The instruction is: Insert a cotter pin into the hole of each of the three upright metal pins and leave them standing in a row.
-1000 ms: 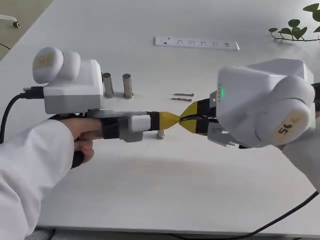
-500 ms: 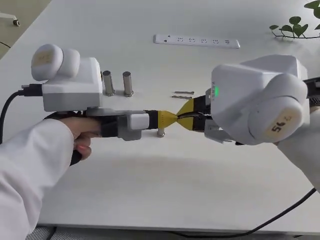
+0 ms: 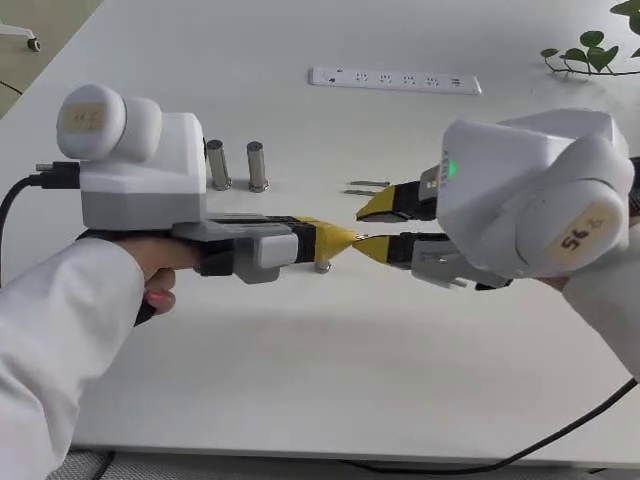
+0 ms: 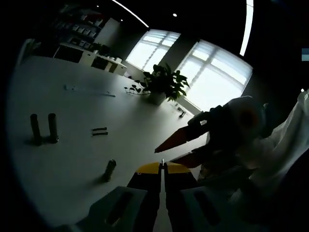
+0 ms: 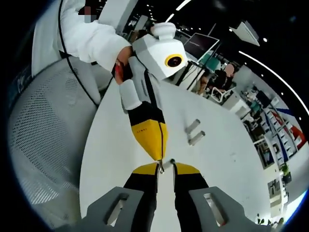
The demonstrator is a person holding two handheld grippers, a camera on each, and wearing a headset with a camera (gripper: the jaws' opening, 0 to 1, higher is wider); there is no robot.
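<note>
My left gripper [image 3: 343, 238] [image 4: 162, 167] is shut on a thin cotter pin [image 3: 352, 238] [image 4: 162, 160], which pokes out of its yellow tips. Facing it tip to tip, my right gripper [image 3: 360, 228] [image 5: 165, 169] stands open, its jaws apart around the pin's free end [image 5: 162, 165]. Two upright metal pins [image 3: 215, 165] [image 3: 256, 165] stand side by side at the back left. A third metal pin [image 3: 322, 266] [image 4: 110, 170] stands on the table below the gripper tips, partly hidden. Two more cotter pins [image 3: 366, 188] [image 4: 99, 131] lie flat beyond the grippers.
A white power strip [image 3: 393, 82] lies at the far side of the table [image 3: 330, 360]. A green plant [image 3: 590, 50] sits at the back right corner. A black cable [image 3: 560, 435] trails from the right gripper over the front edge.
The right gripper's jaws have opened; they were shut against the left gripper's tips before. The left gripper stays shut at the same spot, holding the cotter pin.
</note>
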